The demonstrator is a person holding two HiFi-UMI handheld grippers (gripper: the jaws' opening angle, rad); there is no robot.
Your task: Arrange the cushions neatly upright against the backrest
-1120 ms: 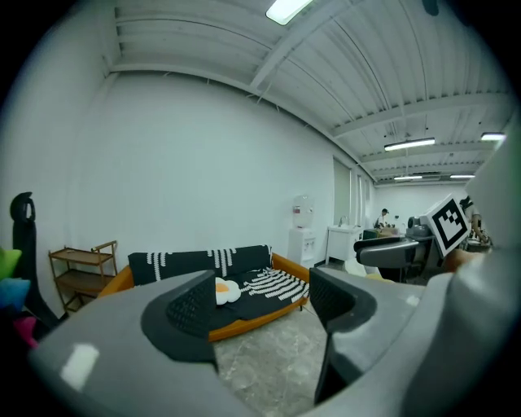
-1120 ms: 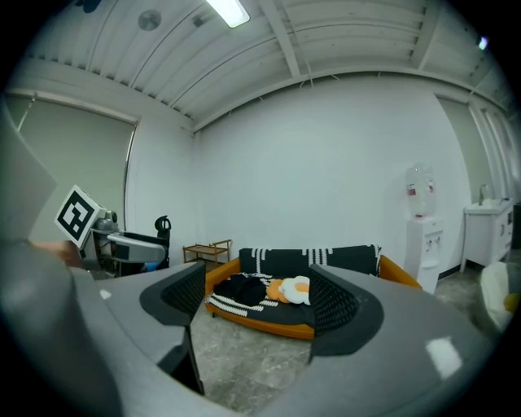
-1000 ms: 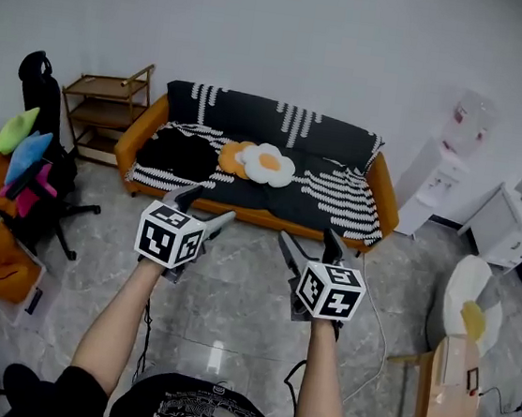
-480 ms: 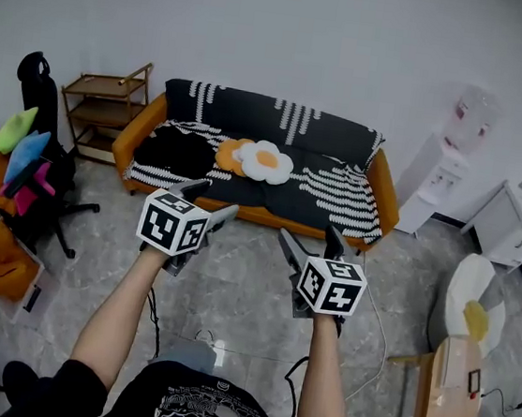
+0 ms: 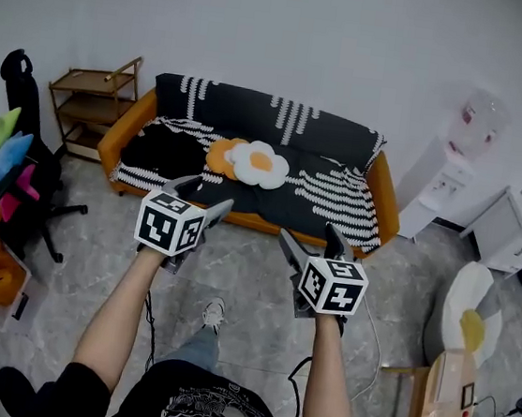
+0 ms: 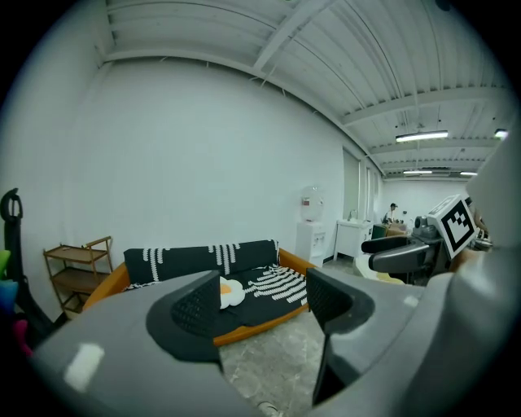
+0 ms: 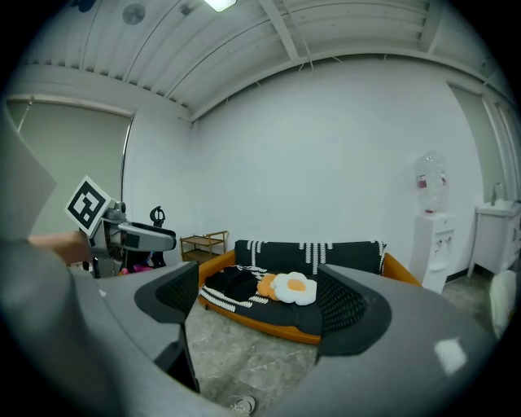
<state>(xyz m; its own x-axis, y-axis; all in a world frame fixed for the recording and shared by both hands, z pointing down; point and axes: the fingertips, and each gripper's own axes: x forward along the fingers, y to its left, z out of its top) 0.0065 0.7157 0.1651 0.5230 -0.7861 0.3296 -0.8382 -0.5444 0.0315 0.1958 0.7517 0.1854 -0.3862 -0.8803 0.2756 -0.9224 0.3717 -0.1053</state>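
Head view, left gripper (image 5: 197, 203) and right gripper (image 5: 311, 247) outstretched, jaws apart

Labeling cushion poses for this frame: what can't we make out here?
- Orange cushion: head view, the egg cushion overlaps its right side, so its outline is incomplete.
- Black heap left of it: cushion or throw, too dark and small to tell in any view.
- Left gripper view: one jaw of the left gripper covers the orange cushion and most of the egg cushion.

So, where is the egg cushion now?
In the head view, the egg cushion lies on the sofa seat, left of centre, touching the orange cushion at its left.
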